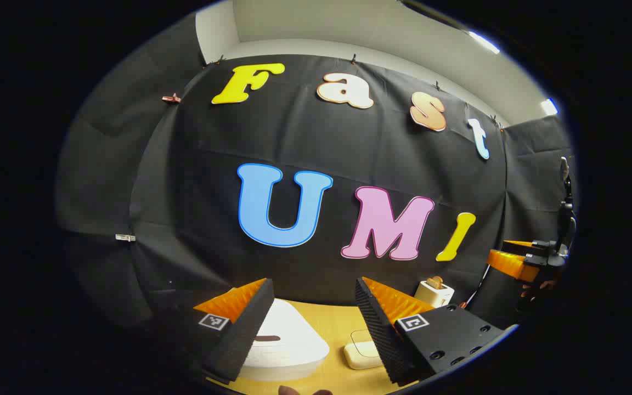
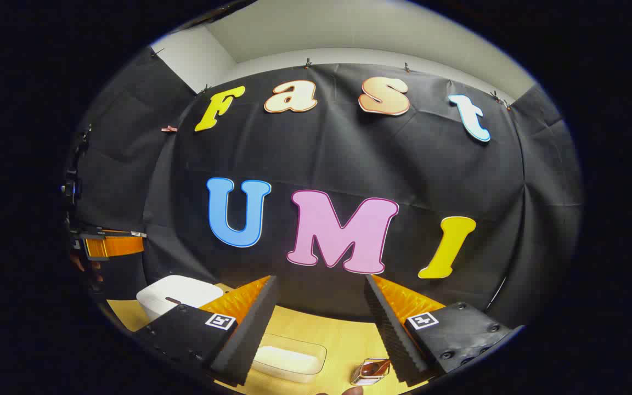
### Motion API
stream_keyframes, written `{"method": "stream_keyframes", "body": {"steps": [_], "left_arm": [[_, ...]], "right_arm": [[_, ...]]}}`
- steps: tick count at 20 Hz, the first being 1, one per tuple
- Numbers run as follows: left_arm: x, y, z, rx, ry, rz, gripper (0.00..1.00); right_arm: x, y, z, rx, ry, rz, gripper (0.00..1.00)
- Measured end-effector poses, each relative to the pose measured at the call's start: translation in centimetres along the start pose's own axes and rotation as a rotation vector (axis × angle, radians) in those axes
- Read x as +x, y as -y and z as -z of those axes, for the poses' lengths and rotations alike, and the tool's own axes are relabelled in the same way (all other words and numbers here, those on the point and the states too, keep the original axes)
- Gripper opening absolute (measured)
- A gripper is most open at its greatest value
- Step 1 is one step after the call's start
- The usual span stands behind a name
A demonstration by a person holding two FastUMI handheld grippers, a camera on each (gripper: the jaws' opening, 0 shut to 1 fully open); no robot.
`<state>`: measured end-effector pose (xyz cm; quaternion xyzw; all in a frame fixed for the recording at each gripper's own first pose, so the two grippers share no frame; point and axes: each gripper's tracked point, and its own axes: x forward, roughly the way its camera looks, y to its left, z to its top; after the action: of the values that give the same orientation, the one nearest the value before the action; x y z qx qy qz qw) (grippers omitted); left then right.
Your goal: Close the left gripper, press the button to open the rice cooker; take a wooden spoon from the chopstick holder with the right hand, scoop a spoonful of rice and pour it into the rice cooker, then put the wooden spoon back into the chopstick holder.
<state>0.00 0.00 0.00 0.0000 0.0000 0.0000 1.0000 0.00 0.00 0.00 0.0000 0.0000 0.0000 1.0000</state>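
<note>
One wooden table [image 1: 338, 323] runs across the bottom of both views, below the black cloth wall.

One white rice cooker [image 1: 288, 343] stands on the table. In the left gripper view it sits low and left of centre, partly behind that gripper's left finger, with its lid down and a dark slot on the front. In the right gripper view the same cooker [image 2: 176, 293] appears at lower left, lid likewise down.

One clear container of rice [image 2: 288, 359] lies on the table to the right of the cooker; in the left gripper view it shows as a pale shallow box [image 1: 362, 351] between the fingers. Its contents are white; no detail can be made out.

One chopstick holder [image 2: 371, 371] stands near the bottom edge of the right gripper view, just beside that gripper's right finger, with a brown rounded piece in it, probably the wooden spoon; this cannot be confirmed.

One small white toaster-like appliance [image 1: 434, 292] stands at the back of the table near the wall.

Grippers, two counted. The left gripper [image 1: 313, 323] is held above the table with jaws spread wide and nothing between them. The right gripper [image 2: 321, 329] is likewise spread wide and empty. Each also appears at the edge of the other's view, held by a hand.
</note>
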Motion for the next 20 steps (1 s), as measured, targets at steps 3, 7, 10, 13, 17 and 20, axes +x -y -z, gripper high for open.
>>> {"method": "stream_keyframes", "body": {"steps": [3, 7, 10, 13, 17, 20], "left_arm": [[0.5, 0.0, 0.0, 0.013, 0.001, 0.001, 0.95], [1.1, 0.0, 0.0, 0.022, 0.0, 0.007, 0.95], [1.4, -0.1, 0.0, 0.023, 0.0, 0.003, 0.95], [1.6, -0.3, 0.1, 0.032, -0.001, 0.002, 0.95], [1.7, -0.5, 0.2, 0.03, -0.003, -0.006, 0.95], [2.1, -0.5, 0.3, 0.028, -0.009, -0.009, 0.94]], "right_arm": [[0.3, 0.2, 0.2, 0.003, -0.004, 0.002, 0.97], [0.8, 0.1, 0.2, 0.009, -0.001, 0.003, 0.97], [1.1, -0.2, 0.2, 0.008, 0.0, -0.006, 0.97], [1.3, -0.4, 0.2, 0.003, 0.0, -0.012, 0.97], [1.4, -0.4, 0.2, 0.004, -0.001, -0.014, 0.97], [1.5, -0.2, 0.3, 0.004, -0.004, -0.01, 0.97]]}}
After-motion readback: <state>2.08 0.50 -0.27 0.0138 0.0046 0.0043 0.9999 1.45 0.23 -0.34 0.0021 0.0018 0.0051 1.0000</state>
